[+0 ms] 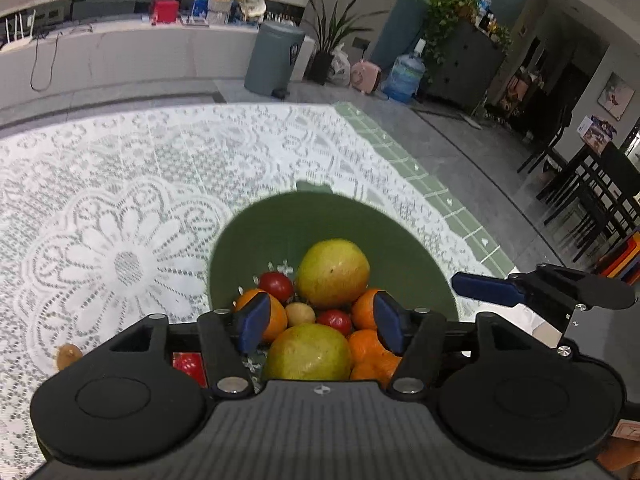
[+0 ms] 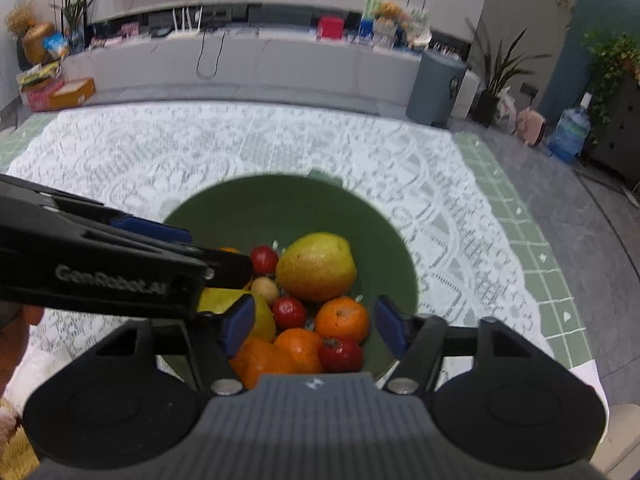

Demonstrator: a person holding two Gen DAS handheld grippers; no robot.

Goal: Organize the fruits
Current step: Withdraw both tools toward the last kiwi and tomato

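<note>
Now both grippers hang over the green bowl [image 1: 256, 236], and both are spread wide with nothing clamped. From the left wrist view, the left gripper [image 1: 320, 322] has its blue pads [image 1: 252, 320] standing apart just above the heap of fruit; a yellow-green pear [image 1: 308, 352] sits low between the jaws, but the pads are not pressing on it. Behind it lies a second pear [image 1: 332, 274], with oranges [image 1: 368, 308] either side, red tomatoes [image 1: 276, 286] tucked in, and one small tan fruit [image 1: 300, 314].

Over on the right wrist view, the right gripper [image 2: 316, 328] is just as wide, jaws clear of the oranges [image 2: 342, 318] and the tomato [image 2: 340, 354] below them. Nothing gripped there either. The left gripper's black body crosses that view from the left edge, its tip over the bowl's near-left side.

Outside the bowl, on the lace tablecloth [image 1: 120, 200], a small brownish fruit [image 1: 68, 356] and a red one [image 1: 188, 364] peek out beside the left gripper's body.
</note>
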